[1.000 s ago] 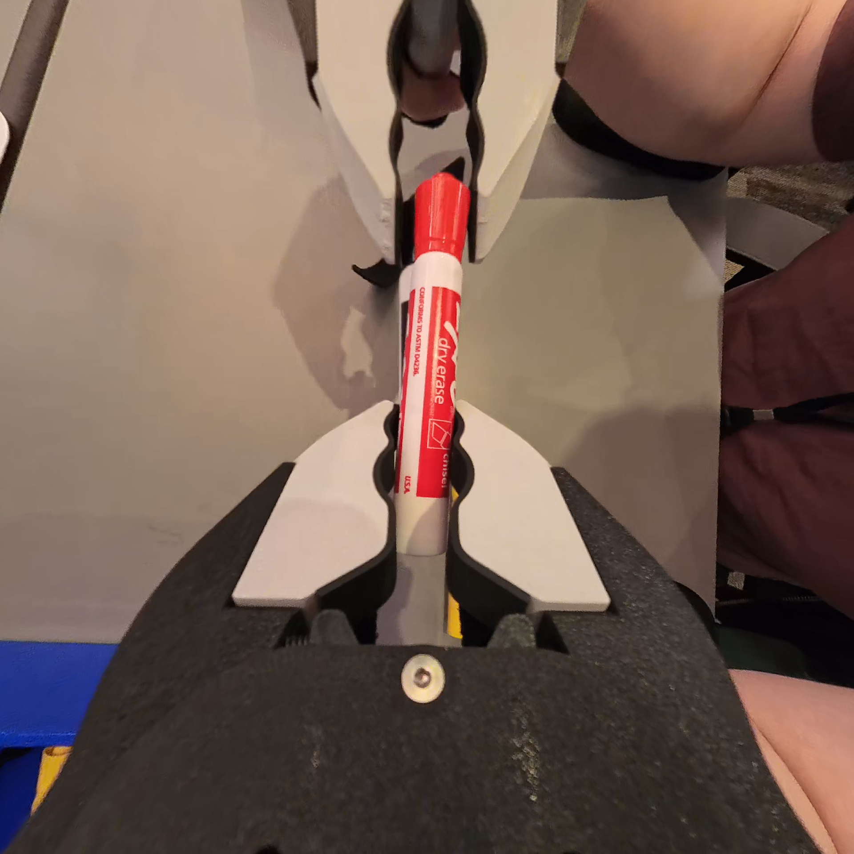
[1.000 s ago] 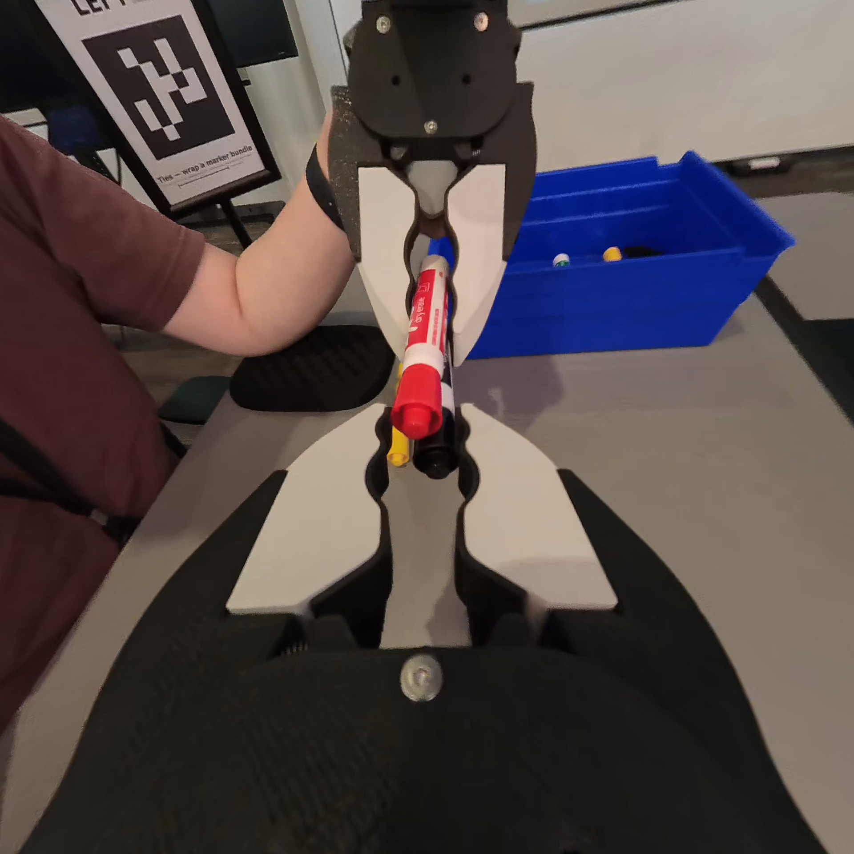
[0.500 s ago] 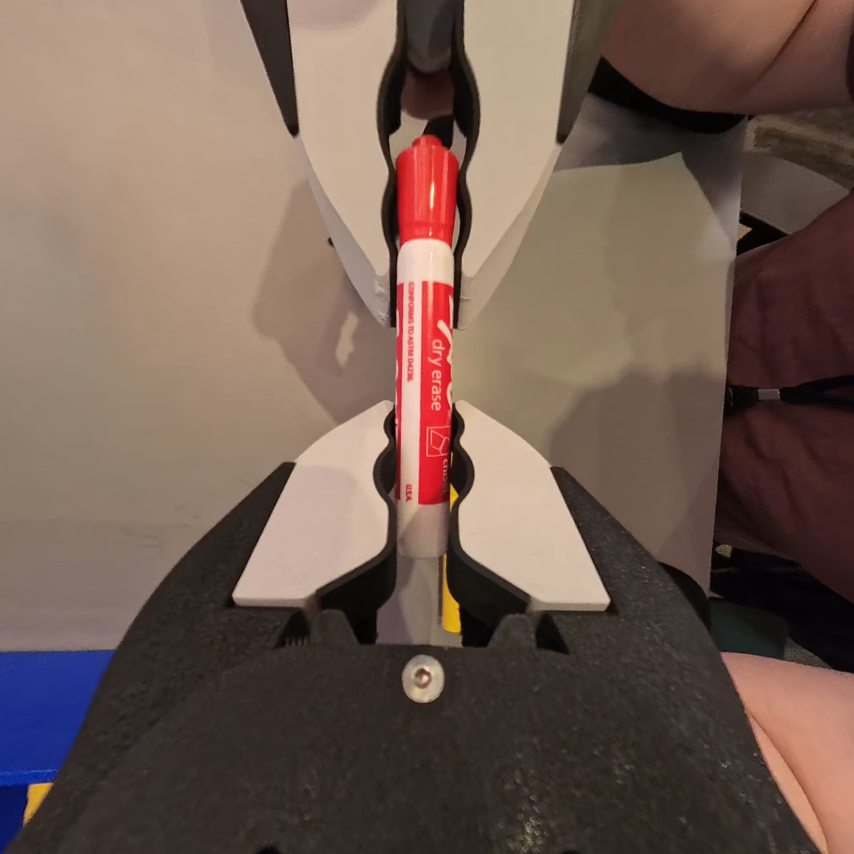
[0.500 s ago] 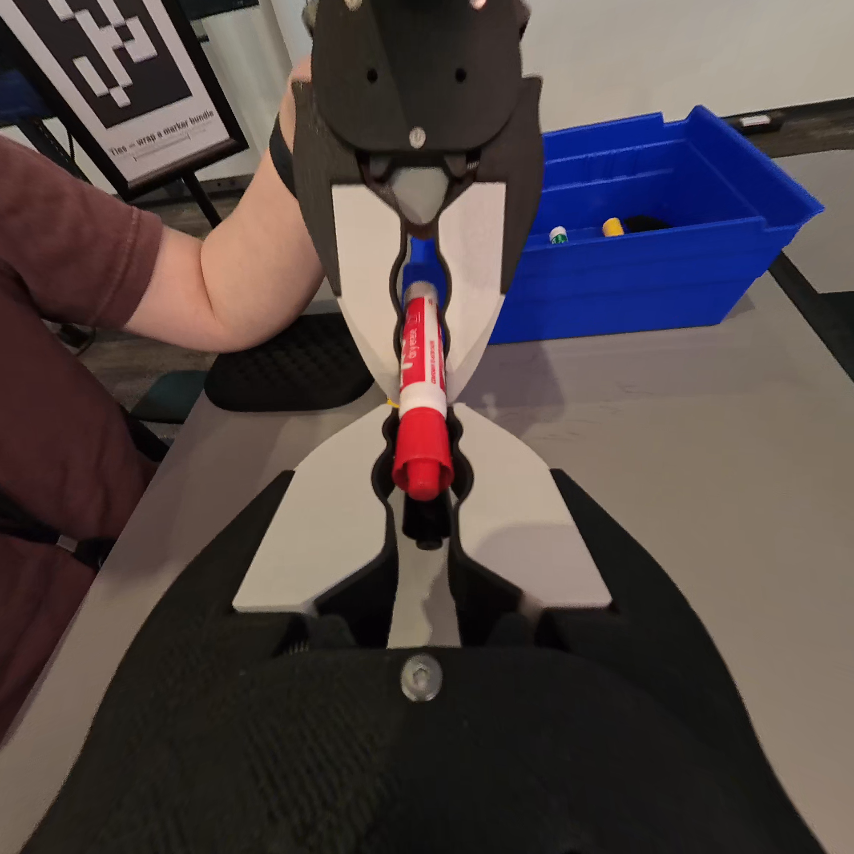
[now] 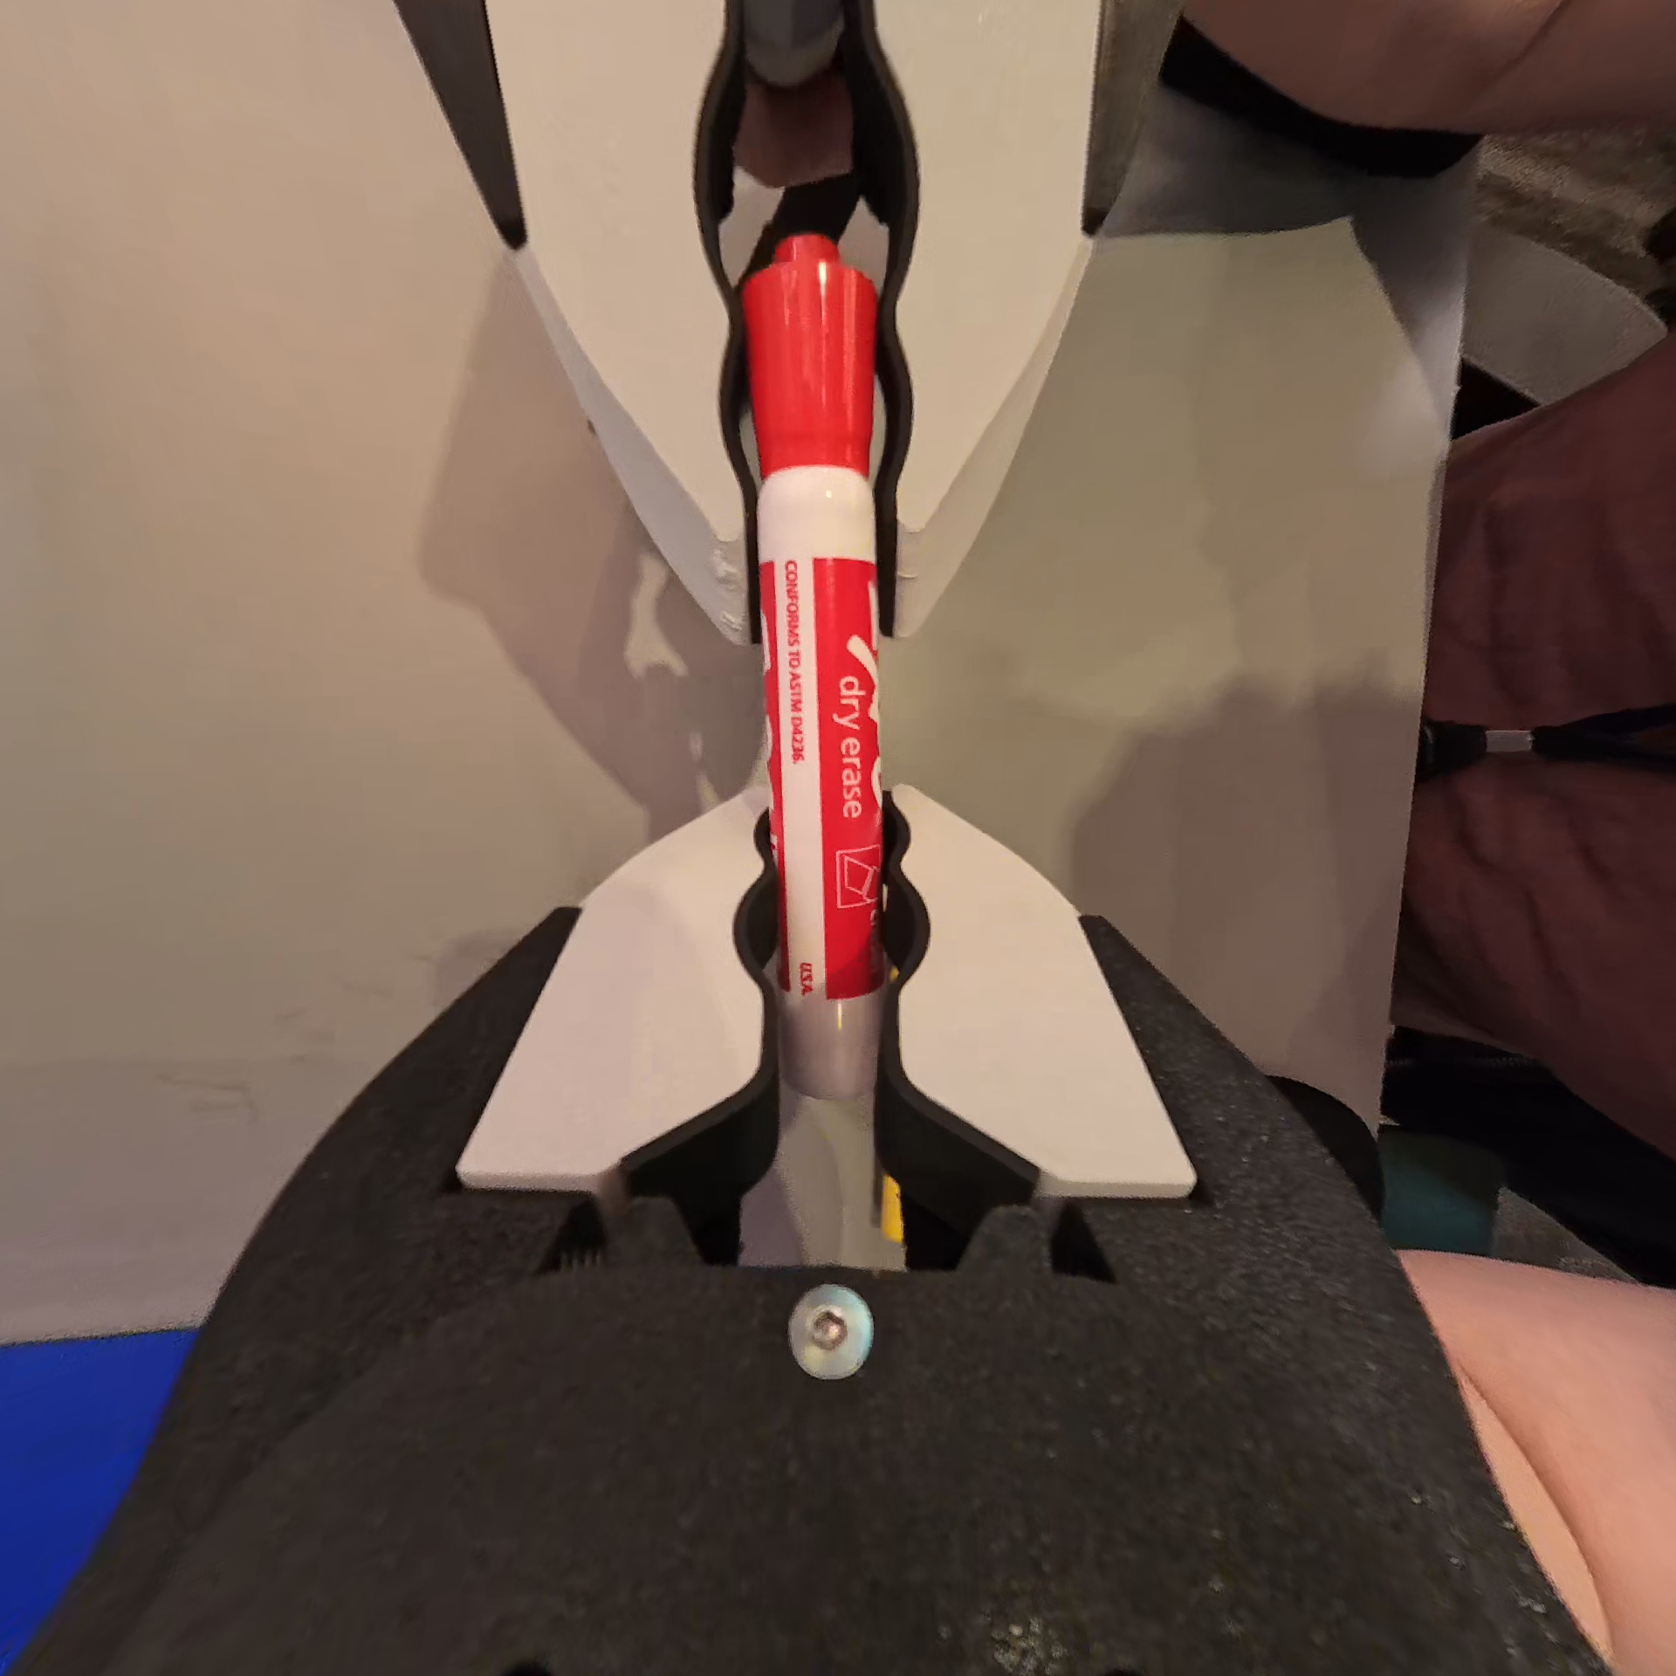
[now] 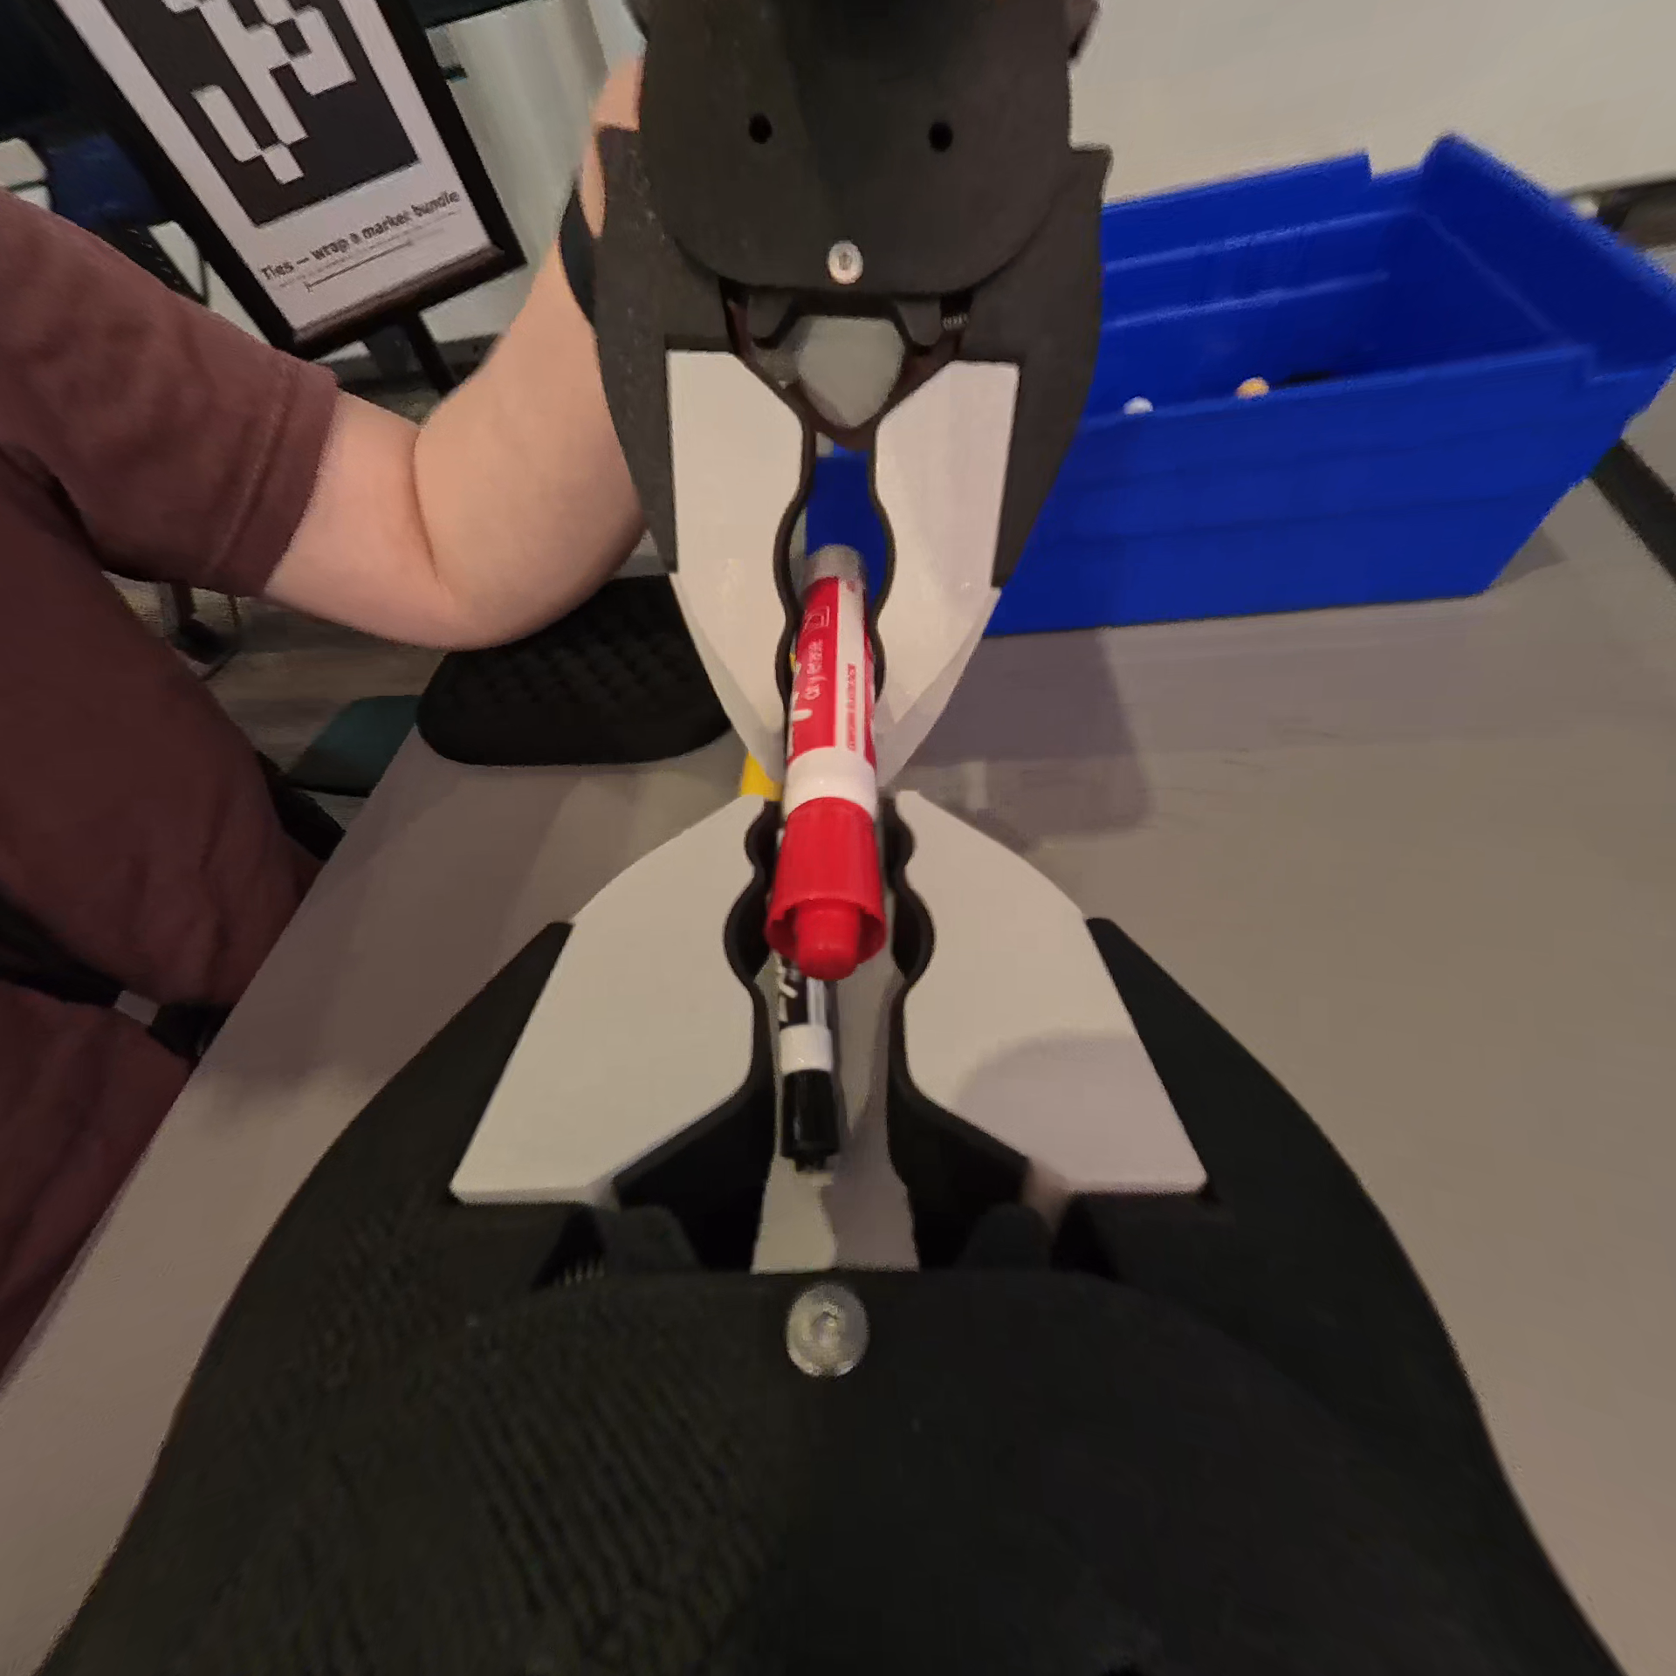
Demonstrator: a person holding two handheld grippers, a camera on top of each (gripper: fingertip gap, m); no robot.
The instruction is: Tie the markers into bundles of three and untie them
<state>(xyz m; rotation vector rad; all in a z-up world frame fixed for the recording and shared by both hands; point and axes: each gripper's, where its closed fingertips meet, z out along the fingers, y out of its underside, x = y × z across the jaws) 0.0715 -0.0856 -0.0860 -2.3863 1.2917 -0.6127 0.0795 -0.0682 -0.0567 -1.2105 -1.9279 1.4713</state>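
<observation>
A bundle of markers hangs in the air between my two grippers, which face each other. The red marker (image 5: 821, 725) lies on top, with its cap (image 6: 821, 893) toward the right gripper. A black marker (image 6: 807, 1088) sits under it, and a sliver of a yellow marker (image 6: 757, 780) shows beside them. My left gripper (image 5: 823, 803) is shut on the barrel end. My right gripper (image 6: 830, 807) is closed snugly around the cap end. Each gripper also shows in the other's view: the right one in the left wrist view (image 5: 821, 626), the left one in the right wrist view (image 6: 830, 771).
A blue bin (image 6: 1315, 472) with a few small items stands at the back right of the grey table (image 6: 1315, 862). A framed sign (image 6: 299, 136) stands at the back left. A black chair seat (image 6: 580, 671) and the person's arm (image 6: 472, 526) are at the left. My left and right fingertips are right by each other.
The right gripper has slid forward over the cap end of the bundle, and the two grippers are now closer together. The left gripper has kept its hold.
</observation>
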